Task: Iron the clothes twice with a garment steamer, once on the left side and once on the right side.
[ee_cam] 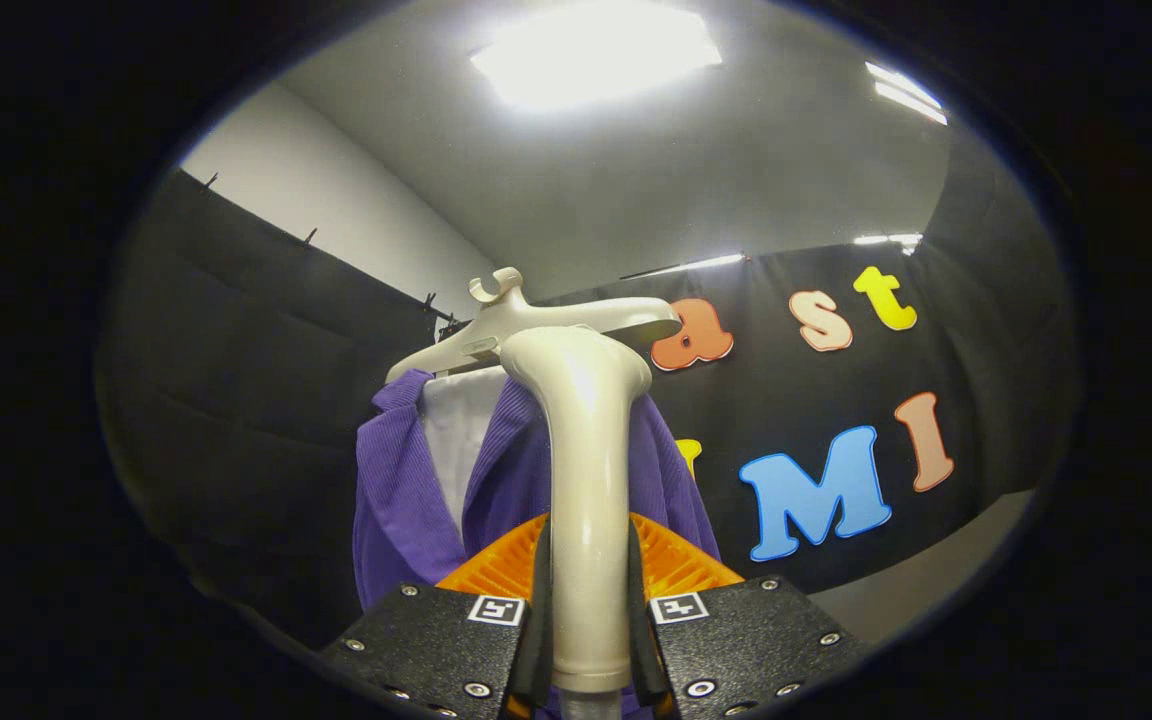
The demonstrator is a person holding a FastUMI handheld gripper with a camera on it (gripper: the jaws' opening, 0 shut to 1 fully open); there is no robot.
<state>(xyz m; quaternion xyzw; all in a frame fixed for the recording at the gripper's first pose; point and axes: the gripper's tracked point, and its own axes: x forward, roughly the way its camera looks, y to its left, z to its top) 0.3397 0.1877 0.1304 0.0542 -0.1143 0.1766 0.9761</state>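
Claw [588, 640] clamped on the steamer [586, 480], held before the hung purple jacket [406, 500]; next, a stroke down one side.

Light source: ceiling panel [596, 50] overhead, blown out to white glare
Second source: strip lights [904, 92], also overexposed
Steamer handle [586, 480]: soft sheen along its front
Booth wall [236, 400]: dim, shadowed
Edges: strong fisheye bending, darkening outward
Focus: mostly sharp

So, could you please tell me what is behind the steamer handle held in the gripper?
The gripper is shut on the steamer handle. Behind it hangs a purple jacket over a white shirt on a cream hanger. The handle covers the jacket's middle and part of its right front.
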